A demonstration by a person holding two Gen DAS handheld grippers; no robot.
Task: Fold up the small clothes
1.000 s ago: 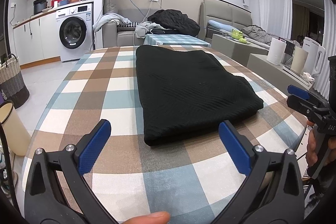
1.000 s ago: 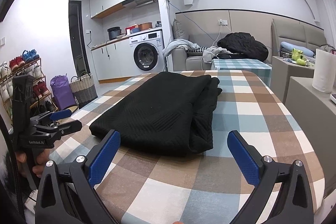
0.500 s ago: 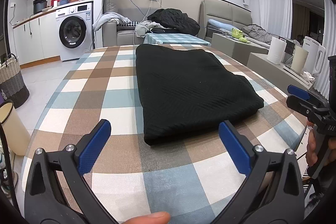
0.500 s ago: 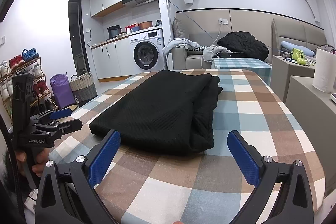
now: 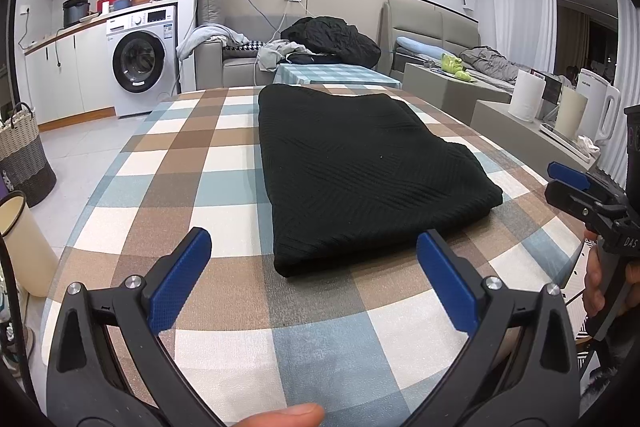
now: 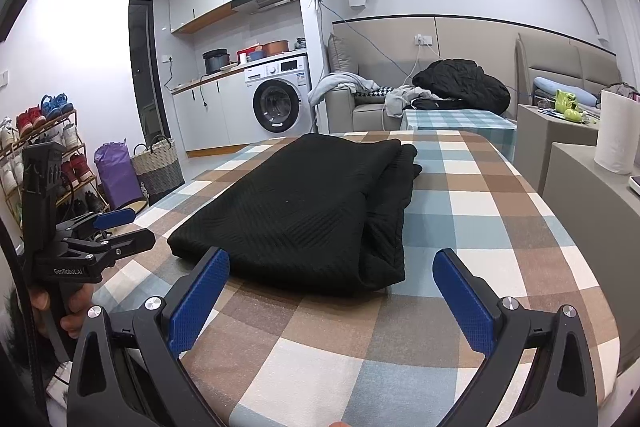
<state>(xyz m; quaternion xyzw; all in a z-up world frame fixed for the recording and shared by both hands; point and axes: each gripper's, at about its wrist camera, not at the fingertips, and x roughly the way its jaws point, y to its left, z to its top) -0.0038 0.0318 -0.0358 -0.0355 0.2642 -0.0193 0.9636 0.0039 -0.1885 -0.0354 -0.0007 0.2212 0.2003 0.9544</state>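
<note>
A black knitted garment [image 5: 360, 171] lies folded into a long rectangle on the checked table [image 5: 192, 163]. It also shows in the right wrist view [image 6: 320, 211], with stacked layers along its right edge. My left gripper [image 5: 314, 243] is open and empty, held just short of the garment's near end. My right gripper [image 6: 332, 263] is open and empty at the garment's near corner. Each gripper shows in the other's view: the right one [image 5: 576, 187] beside the table's right edge, the left one [image 6: 108, 235] off its left edge.
A washing machine [image 5: 140, 63] and a sofa with clothes [image 5: 332, 39] stand behind the table. A woven basket [image 5: 20, 155] and a cream bin [image 5: 24, 247] are on the floor to the left. A side counter holds a paper roll [image 5: 528, 101] and kettle [image 5: 598, 111].
</note>
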